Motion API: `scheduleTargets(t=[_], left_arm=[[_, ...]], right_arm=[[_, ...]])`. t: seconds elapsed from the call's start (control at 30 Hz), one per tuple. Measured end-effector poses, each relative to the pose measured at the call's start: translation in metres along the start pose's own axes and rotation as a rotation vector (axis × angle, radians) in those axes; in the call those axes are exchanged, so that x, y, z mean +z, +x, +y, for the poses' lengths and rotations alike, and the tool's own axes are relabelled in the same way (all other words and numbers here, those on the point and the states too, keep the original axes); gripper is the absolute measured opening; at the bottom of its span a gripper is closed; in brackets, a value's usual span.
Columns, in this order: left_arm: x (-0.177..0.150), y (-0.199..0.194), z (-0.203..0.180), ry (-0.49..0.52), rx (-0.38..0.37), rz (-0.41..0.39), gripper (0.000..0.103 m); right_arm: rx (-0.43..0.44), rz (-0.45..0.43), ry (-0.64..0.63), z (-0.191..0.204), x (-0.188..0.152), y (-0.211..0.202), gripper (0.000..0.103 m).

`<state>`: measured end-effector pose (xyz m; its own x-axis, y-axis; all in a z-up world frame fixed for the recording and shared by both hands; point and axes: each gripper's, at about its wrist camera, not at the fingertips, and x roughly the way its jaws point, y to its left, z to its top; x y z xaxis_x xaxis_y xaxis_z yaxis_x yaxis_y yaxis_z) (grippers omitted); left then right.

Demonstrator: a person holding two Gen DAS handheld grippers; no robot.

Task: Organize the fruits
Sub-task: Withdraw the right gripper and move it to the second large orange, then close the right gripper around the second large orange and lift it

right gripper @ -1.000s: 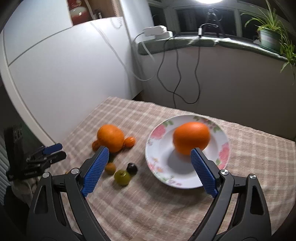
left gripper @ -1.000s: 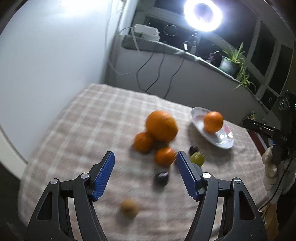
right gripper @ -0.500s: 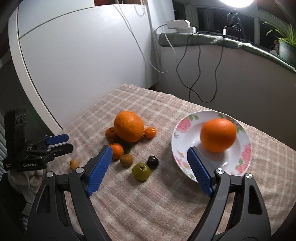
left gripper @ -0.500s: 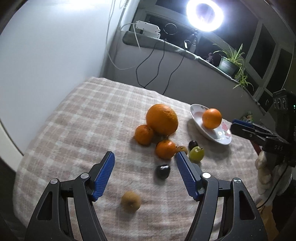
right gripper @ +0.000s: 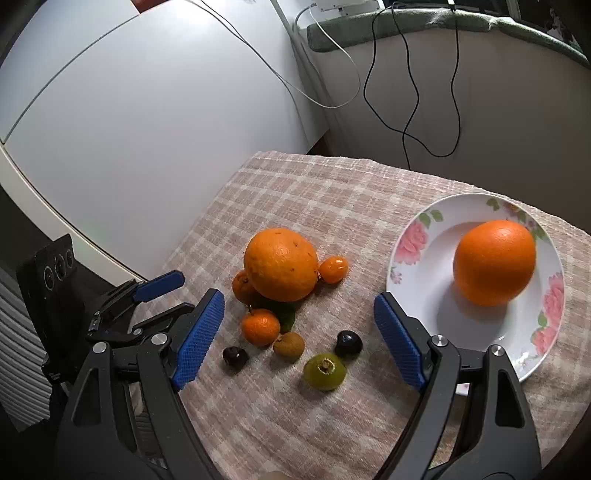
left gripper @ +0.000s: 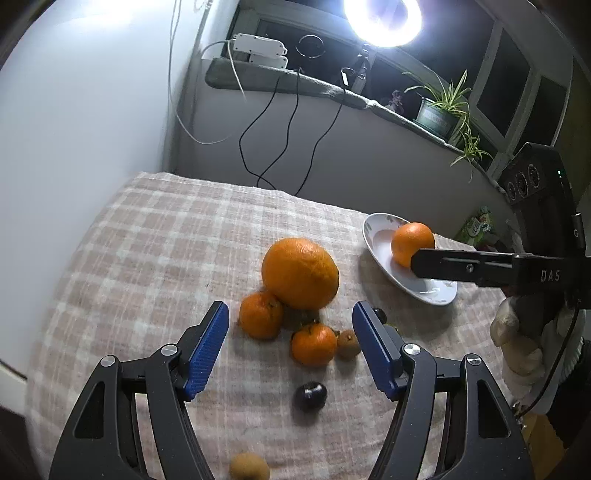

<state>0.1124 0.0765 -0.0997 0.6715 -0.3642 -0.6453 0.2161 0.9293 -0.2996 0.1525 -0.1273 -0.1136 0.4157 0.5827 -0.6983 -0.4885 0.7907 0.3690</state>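
Note:
A big orange (left gripper: 300,272) (right gripper: 280,264) lies mid-table with small tangerines (left gripper: 313,344) (right gripper: 260,326), a brown fruit (right gripper: 289,344), dark plums (left gripper: 310,396) (right gripper: 348,343) and a green fruit (right gripper: 325,371) around it. Another orange (right gripper: 494,262) (left gripper: 412,243) sits on a floral white plate (right gripper: 417,266) (left gripper: 376,240). My left gripper (left gripper: 290,347) is open and empty, just short of the tangerines. My right gripper (right gripper: 299,339) is open and empty above the small fruits, left of the plate.
A checked cloth (right gripper: 332,192) covers the table. A lone brown fruit (left gripper: 249,467) lies near the front edge. A white wall panel (right gripper: 147,110), hanging cables (left gripper: 273,122), a ring light (left gripper: 382,16) and potted plants (left gripper: 439,110) stand behind the table.
Both grippers moved in over the fruit cluster. The right gripper swung left, away from the plate. Both stayed open and empty.

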Motion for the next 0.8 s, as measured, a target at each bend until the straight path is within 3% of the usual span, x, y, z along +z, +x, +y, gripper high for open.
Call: scheduleTargets(t=[0.17,0.53,0.8], left_arm=[[0.006,0.009,0.002,0.018,-0.008,0.019,0.071],[0.015,0.026,-0.003,0.108,-0.036,0.055,0.072],[0.016,0.039,-0.004,0.116,-0.082,0.074,0.072]], right_arm=[[0.018,0.019,0.016,0.002,0.005,0.008,0.086],[0.107,0.059,0.190,-0.006,0.010,0.025,0.086],[0.105,0.073,0.247,-0.001,0.020,0.043,0.086]])
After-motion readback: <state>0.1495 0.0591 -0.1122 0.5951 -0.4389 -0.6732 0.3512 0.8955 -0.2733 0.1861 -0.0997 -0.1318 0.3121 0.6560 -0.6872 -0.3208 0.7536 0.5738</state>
